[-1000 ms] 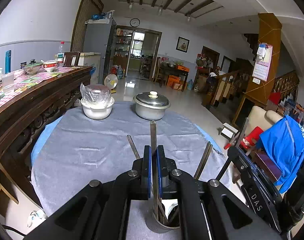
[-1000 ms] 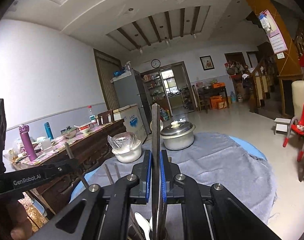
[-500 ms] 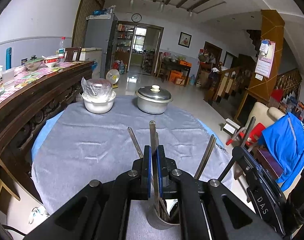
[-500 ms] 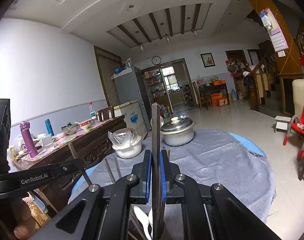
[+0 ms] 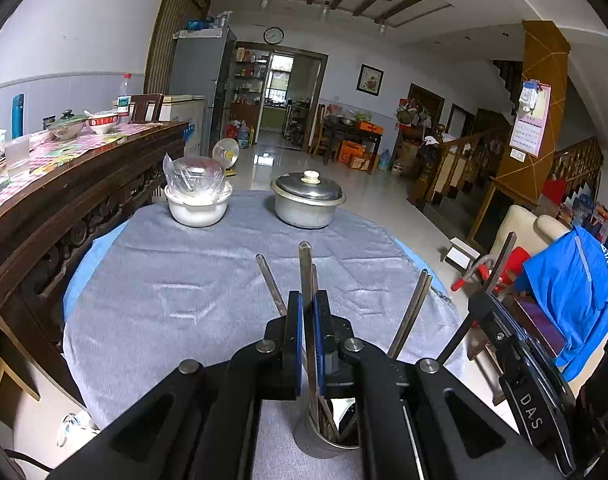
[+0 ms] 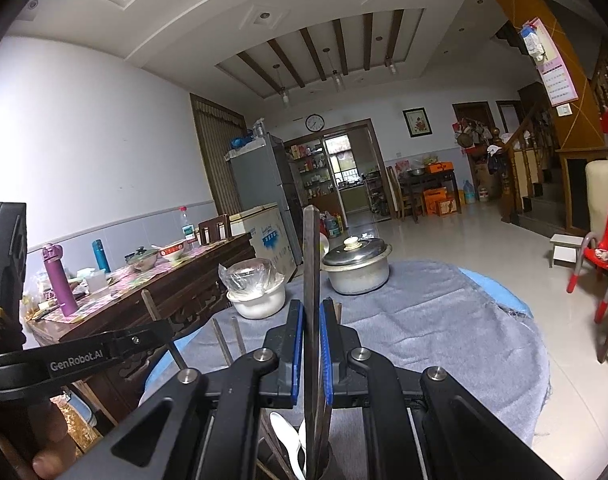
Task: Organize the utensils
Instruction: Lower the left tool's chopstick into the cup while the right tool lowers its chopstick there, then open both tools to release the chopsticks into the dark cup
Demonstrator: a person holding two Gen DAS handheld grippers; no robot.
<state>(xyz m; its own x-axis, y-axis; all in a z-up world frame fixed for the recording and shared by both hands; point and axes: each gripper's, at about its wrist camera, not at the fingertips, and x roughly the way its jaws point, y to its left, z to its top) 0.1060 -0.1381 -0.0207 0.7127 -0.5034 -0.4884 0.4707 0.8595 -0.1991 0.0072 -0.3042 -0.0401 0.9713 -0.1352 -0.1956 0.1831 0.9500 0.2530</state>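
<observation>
While both grippers hang over the metal cup (image 5: 324, 436), left gripper (image 5: 308, 316) is clamped on a flat metal handle (image 5: 305, 268) reaching down into it; right gripper (image 6: 312, 320) likewise pinches an upright utensil handle (image 6: 311, 248). Lidded pot (image 5: 308, 200) stands well beyond the cup.

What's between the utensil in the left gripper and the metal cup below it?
Nothing visible blocks it. The left gripper is shut on a flat metal utensil whose lower end already reaches into the metal cup, beside other utensil handles standing there.
</observation>
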